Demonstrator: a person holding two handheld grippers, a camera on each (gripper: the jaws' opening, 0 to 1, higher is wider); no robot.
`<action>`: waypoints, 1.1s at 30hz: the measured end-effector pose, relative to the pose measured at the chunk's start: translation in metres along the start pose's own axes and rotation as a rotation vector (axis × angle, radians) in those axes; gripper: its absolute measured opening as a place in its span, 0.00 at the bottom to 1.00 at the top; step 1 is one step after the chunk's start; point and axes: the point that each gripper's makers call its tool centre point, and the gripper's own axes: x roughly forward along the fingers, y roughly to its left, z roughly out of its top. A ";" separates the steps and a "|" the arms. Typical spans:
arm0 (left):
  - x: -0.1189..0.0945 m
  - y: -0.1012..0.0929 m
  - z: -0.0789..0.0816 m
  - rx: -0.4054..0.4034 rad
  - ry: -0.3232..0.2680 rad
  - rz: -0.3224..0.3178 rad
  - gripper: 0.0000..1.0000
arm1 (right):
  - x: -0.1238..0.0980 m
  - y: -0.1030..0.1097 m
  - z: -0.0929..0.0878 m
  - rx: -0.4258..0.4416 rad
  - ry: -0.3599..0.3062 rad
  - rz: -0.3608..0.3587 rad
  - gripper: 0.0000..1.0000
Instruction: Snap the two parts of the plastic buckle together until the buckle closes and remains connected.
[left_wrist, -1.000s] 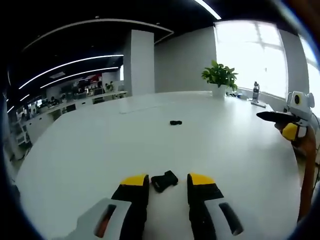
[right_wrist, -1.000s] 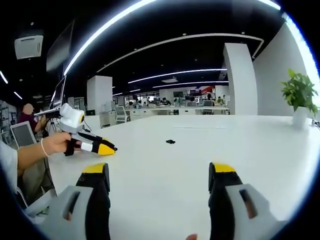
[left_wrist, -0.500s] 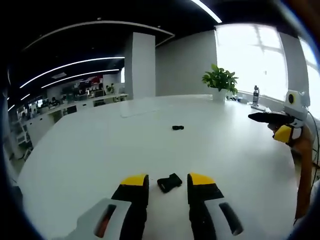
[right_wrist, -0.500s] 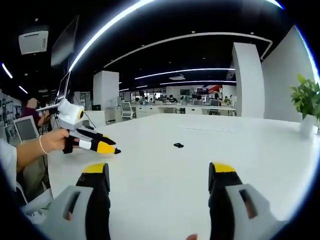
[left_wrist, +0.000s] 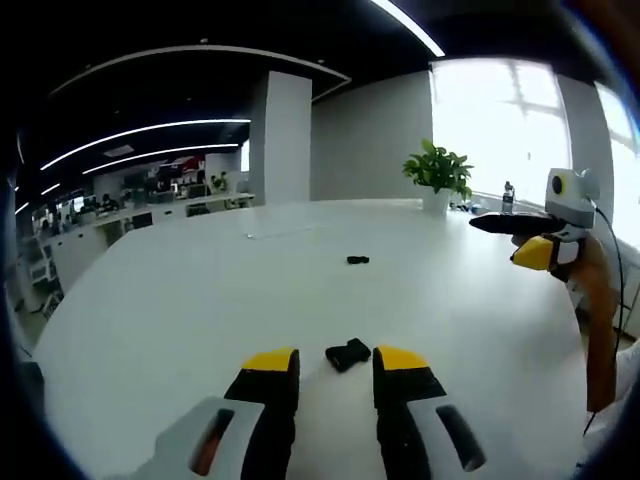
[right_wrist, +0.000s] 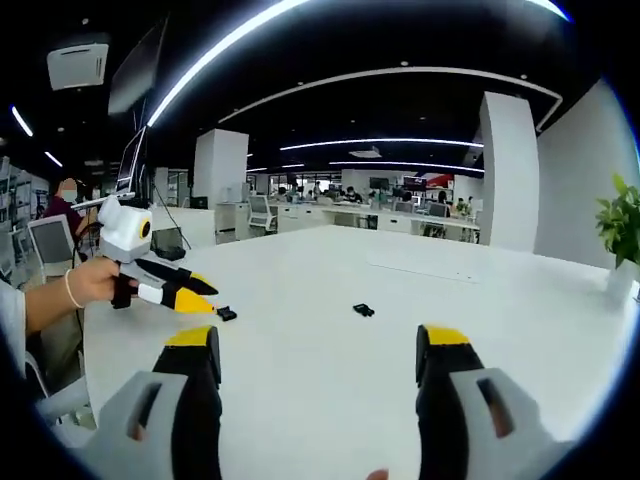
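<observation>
Two small black buckle parts lie apart on the white table (left_wrist: 180, 300). The near part (left_wrist: 348, 354) rests on the table just ahead of my left gripper (left_wrist: 335, 360), between its yellow tips, which stand open and do not touch it. The far part (left_wrist: 357, 260) lies alone further out. In the right gripper view the near part (right_wrist: 227, 313) sits just beyond the left gripper (right_wrist: 205, 298), held by a hand, and the far part (right_wrist: 364, 310) is mid-table. My right gripper (right_wrist: 316, 340) is wide open and holds nothing. It hovers at the right (left_wrist: 497, 240) above the table.
A potted plant (left_wrist: 437, 168) and a bottle (left_wrist: 508, 197) stand at the table's far edge by the window. A laptop (right_wrist: 170, 242) sits on the table's far left. Desks and people fill the office behind. The white table (right_wrist: 330, 380) stretches wide around both parts.
The right gripper has come nearer in the left gripper view. The right gripper view has swung so the near buckle part now shows by the left gripper's tips. Both buckle parts lie as before.
</observation>
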 end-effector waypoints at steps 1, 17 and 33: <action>-0.001 -0.001 0.000 0.000 -0.004 -0.001 0.29 | 0.001 -0.001 0.001 0.009 -0.006 0.009 0.81; 0.000 -0.001 -0.003 0.059 -0.001 -0.048 0.28 | 0.021 -0.010 0.002 -0.052 0.039 0.048 0.80; -0.004 0.002 0.002 0.134 -0.001 -0.092 0.28 | 0.043 -0.007 0.004 -0.055 -0.002 0.126 0.83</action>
